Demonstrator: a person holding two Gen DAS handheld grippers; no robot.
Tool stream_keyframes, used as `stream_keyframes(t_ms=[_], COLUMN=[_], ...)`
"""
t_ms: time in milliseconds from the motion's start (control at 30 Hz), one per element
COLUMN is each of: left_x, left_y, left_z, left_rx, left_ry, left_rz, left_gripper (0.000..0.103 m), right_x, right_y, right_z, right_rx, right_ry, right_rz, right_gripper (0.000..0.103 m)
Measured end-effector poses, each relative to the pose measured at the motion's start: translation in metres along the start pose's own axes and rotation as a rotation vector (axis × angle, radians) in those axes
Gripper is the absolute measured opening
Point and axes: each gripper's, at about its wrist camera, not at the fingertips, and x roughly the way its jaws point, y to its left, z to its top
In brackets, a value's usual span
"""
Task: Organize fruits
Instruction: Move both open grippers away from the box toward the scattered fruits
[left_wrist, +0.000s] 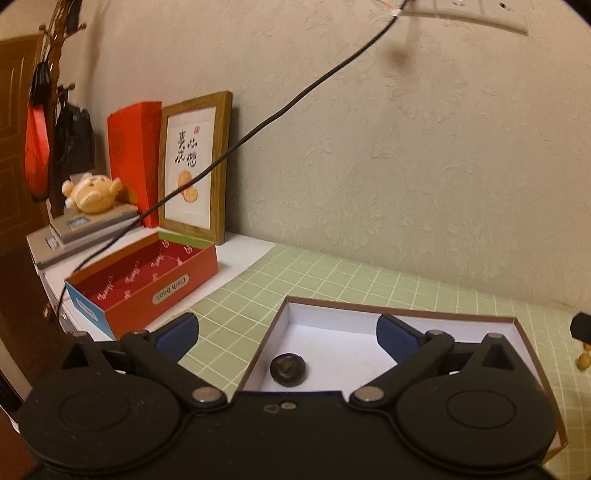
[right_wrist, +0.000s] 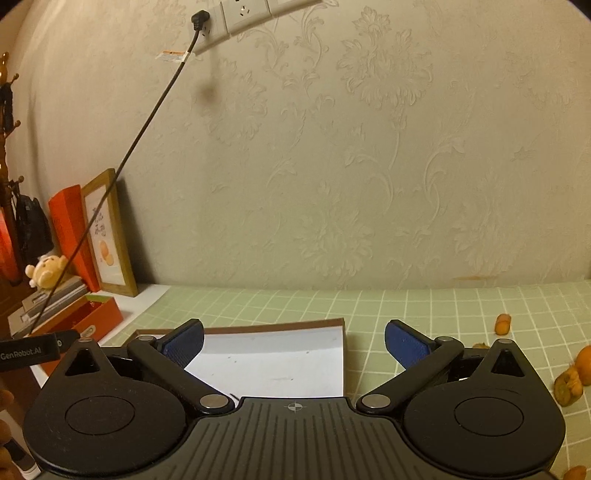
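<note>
A shallow brown box with a white inside (left_wrist: 332, 325) lies on the green checked mat. One dark round fruit (left_wrist: 287, 369) sits in it near the front left. My left gripper (left_wrist: 288, 334) is open and empty, just above and behind that fruit. In the right wrist view the same box (right_wrist: 273, 354) shows between the pads; my right gripper (right_wrist: 294, 345) is open and empty over its right edge. Several orange fruits (right_wrist: 503, 324) lie on the mat at the far right, one larger (right_wrist: 585, 363), one browner (right_wrist: 568, 386). A small orange fruit (left_wrist: 583, 360) shows at the left view's right edge.
An open red box (left_wrist: 147, 280) labelled Cash book, a framed picture (left_wrist: 194, 166), a red carton (left_wrist: 135, 155), books with a plush bear (left_wrist: 92, 194) stand at the left. A black cable (left_wrist: 295, 103) hangs from the wall socket (right_wrist: 240, 14). The wall is close behind.
</note>
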Motion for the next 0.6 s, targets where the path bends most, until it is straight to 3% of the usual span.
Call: stream_keyframes(t_ms=[400,600], left_x=[-0.045,-0.070], left_y=[-0.009,-0.019], left_z=[-0.005,-0.015], left_rx=[0.031,0.051], left_ry=[-0.003,0.002], left_rz=[-0.029,-0.051], left_gripper=[0.097,0.097], right_x=[-0.029,-0.063], right_y=[0.005,0.001], right_z=[0.004,0.008], right_rx=[-0.005,-0.022], right_ry=[0.020,-0.033], right_rz=[0.094,0.137], right_gripper=[0.103,0.103])
